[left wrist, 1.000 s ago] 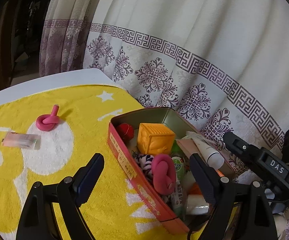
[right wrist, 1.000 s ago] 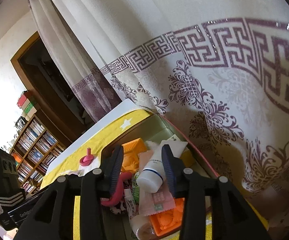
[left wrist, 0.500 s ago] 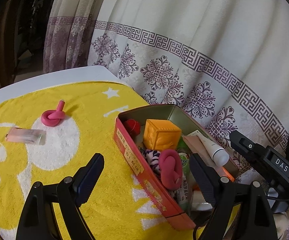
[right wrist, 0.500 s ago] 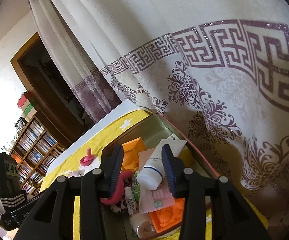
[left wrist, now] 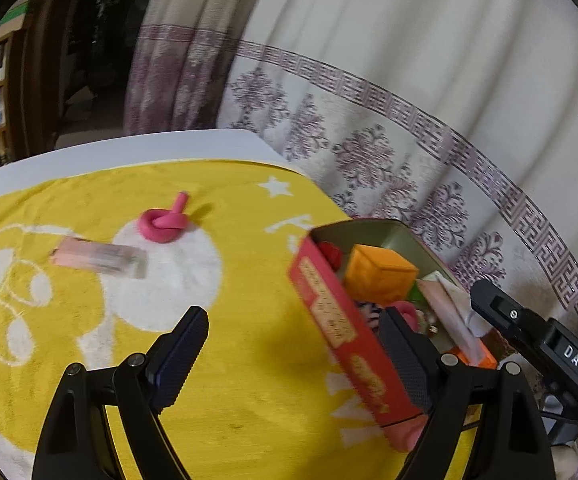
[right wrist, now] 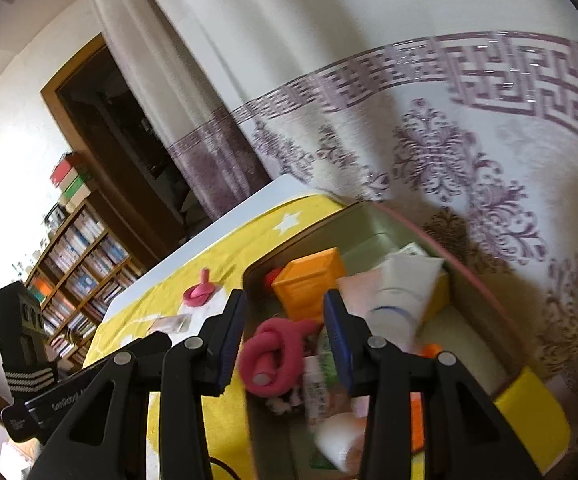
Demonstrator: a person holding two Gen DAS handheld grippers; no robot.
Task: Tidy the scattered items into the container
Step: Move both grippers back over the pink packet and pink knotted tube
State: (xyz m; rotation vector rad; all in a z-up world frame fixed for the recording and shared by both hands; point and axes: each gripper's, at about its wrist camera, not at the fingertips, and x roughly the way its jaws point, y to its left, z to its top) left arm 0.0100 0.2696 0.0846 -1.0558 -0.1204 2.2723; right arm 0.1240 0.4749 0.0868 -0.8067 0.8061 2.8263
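A: We start at the tin box (left wrist: 331, 312), red outside, olive inside. It sits on the yellow towel (left wrist: 249, 380) at the table's curtain-side edge, long side running away from us.

B: Contents we can read: an orange cube (left wrist: 379, 276) toward the far end, a red round piece (left wrist: 331, 252) beside it in the far corner, a white tube (right wrist: 403, 294) lying along the curtain-side wall, and a knotted pink rope (right wrist: 275, 354) near the middle. Below that, labelled packets, too blurred to name.

A: Still outside the tin, we note two things on the towel's white circle: a second pink knot (left wrist: 164, 222) and, just beside it, a pale pink packet (left wrist: 97, 258). Both are well apart from the tin.

B: Left gripper (left wrist: 293, 356): jaws wide apart, nothing between them. It hovers above the towel, one finger over the cloth, the other over the tin's near end.

A: Right gripper (right wrist: 285, 332): jaws partly apart, framing the pink rope in the tin. We see a gap on both sides; the pads do not press it.

B: Further out, a white table edge (left wrist: 129, 152) beyond the towel, a cream curtain (left wrist: 409, 80) with purple bands behind the tin, and a bookshelf (right wrist: 85, 256) to the far left.
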